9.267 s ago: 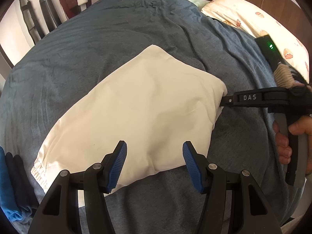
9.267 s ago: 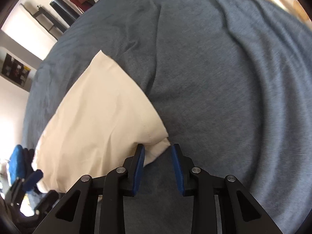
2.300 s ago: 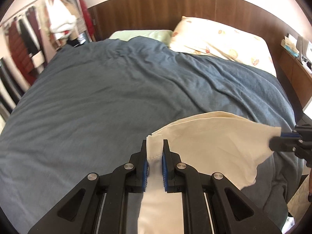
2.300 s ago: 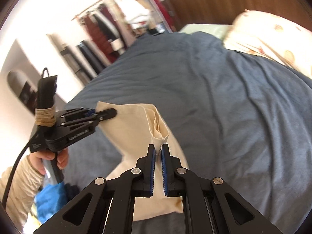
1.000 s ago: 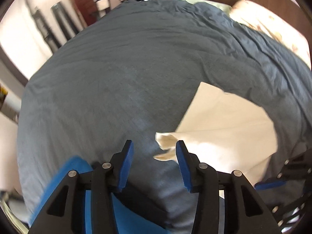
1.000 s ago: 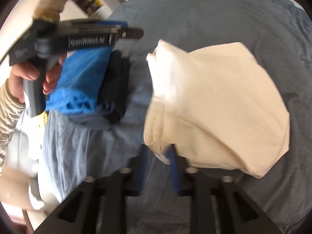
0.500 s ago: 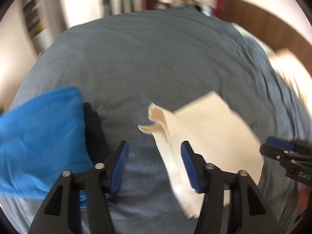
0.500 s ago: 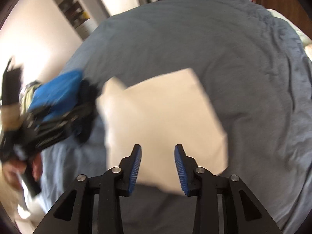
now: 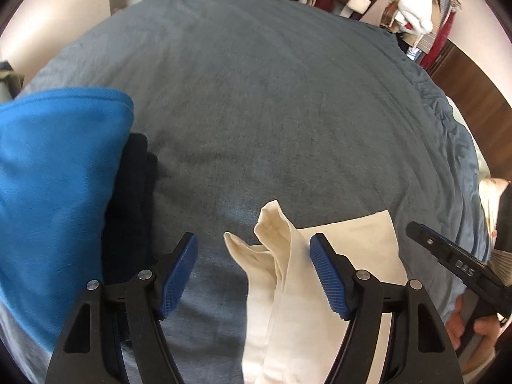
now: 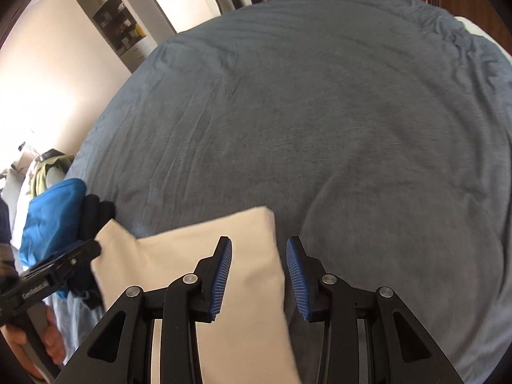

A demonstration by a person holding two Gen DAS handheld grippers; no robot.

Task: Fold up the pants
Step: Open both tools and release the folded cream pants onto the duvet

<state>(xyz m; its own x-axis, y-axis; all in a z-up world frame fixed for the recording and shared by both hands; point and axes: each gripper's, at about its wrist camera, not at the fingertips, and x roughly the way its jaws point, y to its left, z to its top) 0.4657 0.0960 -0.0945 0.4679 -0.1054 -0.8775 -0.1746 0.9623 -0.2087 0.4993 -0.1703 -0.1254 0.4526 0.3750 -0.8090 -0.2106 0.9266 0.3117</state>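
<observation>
Both tools have let go of the cream pants (image 9: pixel 323 275), now folded on the bed (image 9: pixel 272 96) at lower centre. Left tool (image 9: pixel 252 272) opening, right tool (image 10: pixel 257 275) released; fold looks finished.

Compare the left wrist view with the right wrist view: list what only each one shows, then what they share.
Only the left wrist view: the raised, crumpled corner of the cream pants and the clothes rack.

Only the right wrist view: the arched wall niche with shelves and the pants' flat squared corner.

Both: the cream pants on the grey bedcover, the blue folded garment, and both grippers, left gripper with jaws opening, right gripper open.
</observation>
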